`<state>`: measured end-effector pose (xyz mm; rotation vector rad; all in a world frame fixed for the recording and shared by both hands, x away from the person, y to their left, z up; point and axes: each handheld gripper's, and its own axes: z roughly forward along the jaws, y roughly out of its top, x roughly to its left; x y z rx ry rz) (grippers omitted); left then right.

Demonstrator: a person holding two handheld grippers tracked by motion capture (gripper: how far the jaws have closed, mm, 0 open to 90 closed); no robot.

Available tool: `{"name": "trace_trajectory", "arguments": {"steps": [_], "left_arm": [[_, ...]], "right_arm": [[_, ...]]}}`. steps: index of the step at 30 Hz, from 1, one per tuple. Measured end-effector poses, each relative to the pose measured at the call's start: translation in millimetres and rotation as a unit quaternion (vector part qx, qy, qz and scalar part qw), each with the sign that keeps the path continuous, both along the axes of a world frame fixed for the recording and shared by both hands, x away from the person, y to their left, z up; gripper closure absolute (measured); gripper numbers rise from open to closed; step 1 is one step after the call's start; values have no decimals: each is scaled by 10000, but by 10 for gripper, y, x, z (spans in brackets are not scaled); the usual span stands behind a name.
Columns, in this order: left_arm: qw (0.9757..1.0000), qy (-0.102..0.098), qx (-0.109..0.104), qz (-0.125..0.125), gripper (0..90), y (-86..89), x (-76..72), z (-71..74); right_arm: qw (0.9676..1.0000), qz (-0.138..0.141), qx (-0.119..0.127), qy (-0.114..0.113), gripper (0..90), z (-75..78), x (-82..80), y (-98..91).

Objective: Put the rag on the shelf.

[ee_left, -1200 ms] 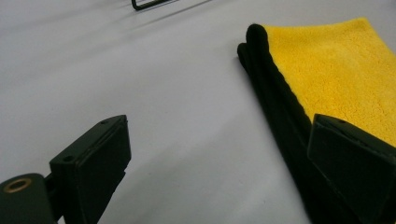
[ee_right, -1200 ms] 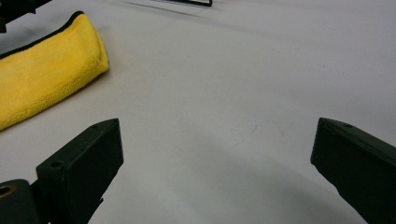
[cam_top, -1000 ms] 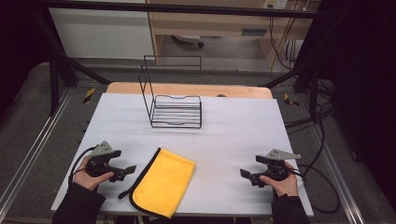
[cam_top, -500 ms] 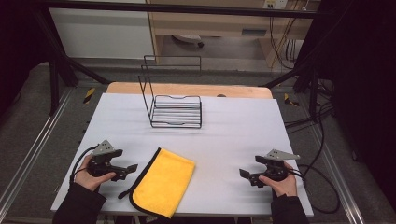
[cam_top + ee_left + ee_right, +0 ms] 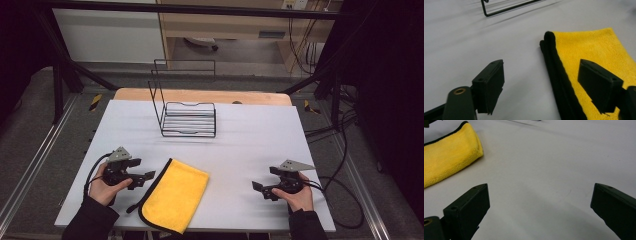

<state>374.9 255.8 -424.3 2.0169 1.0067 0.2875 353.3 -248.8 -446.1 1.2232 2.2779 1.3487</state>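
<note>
A folded yellow cloth (image 5: pixel 175 195) with a black edge lies at the table's front, left of centre. My left gripper (image 5: pixel 144 170) rests on the table just left of it, open, with the cloth's black-edged fold close to its jaws. In the left gripper view the cloth (image 5: pixel 596 52) lies ahead and behind the right-hand jaw, and the gripper (image 5: pixel 544 87) holds nothing. My right gripper (image 5: pixel 262 181) sits open near the front right, well apart from the cloth. The right gripper view has its jaws (image 5: pixel 539 202) spread wide over bare table, with the cloth (image 5: pixel 446 152) far off at the upper left.
A black wire rack (image 5: pixel 187 119) with a tall back frame stands at the middle back of the white table (image 5: pixel 250 135). A wooden strip (image 5: pixel 200 96) runs along the far edge. Cables (image 5: pixel 345 195) trail off the right side.
My left gripper has edged slightly right, toward the cloth. The right gripper and the cloth have stayed put.
</note>
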Motion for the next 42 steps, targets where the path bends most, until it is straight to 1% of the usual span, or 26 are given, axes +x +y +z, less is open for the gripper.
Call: {"name": "trace_trajectory", "arguments": {"steps": [4,7,9,10,13,14,18,20,21,23,24,26,30,32,34,36,38,39,40,42], "left_arm": [[9999,112,77,44,297,-86,9,-50],[9997,190,124,30,351,-144,3,-94],[9997,209,137,32,393,-157,1,-107],[9993,340,141,-11,418,-182,-6,-135],[9985,519,154,-56,475,-213,-23,-177],[9984,540,183,-71,494,-219,-27,-186],[9979,628,138,-122,587,-238,-43,-201],[9977,641,134,-143,630,-249,-48,-203],[9978,633,153,-136,643,-252,-50,-203],[9975,685,107,-148,660,-262,-51,-216],[9975,688,106,-145,666,-266,-53,-223],[9973,719,101,-148,671,-270,-52,-228],[9969,768,115,-145,689,-278,-53,-234],[9968,779,113,-155,696,-283,-54,-237],[9970,750,115,-161,702,-287,-58,-242],[9971,726,136,-175,708,-290,-63,-243],[9972,715,140,-188,718,-297,-67,-245],[9972,707,152,-196,722,-298,-67,-245],[9972,700,168,-203,726,-300,-67,-244],[9972,698,179,-220,736,-307,-68,-243]], "right_arm": [[10000,26,-8,83,27,-16,3,60],[9999,34,-31,103,28,-22,6,100],[9999,58,-54,102,28,-20,7,127],[9999,67,-46,111,28,-16,6,143],[9999,94,-51,115,29,-2,-1,193],[9999,109,-41,106,29,5,-6,218],[9998,182,-58,85,33,26,-21,329],[9997,212,-39,125,34,35,-29,404],[9996,241,-69,122,35,35,-29,439],[9994,306,-112,101,36,32,-29,506],[9993,330,-116,136,36,33,-32,553],[9991,385,-137,125,40,33,-30,626],[9990,414,-170,84,47,26,-17,762],[9991,392,-111,105,48,19,-8,831],[9991,402,-122,69,49,20,14,904],[9991,405,-74,53,50,30,41,989],[9990,434,-85,65,47,39,64,1079],[9989,455,-100,107,45,42,75,1122],[9988,464,-111,81,44,40,91,1165],[9987,478,-99,106,40,39,111,1250]]}}
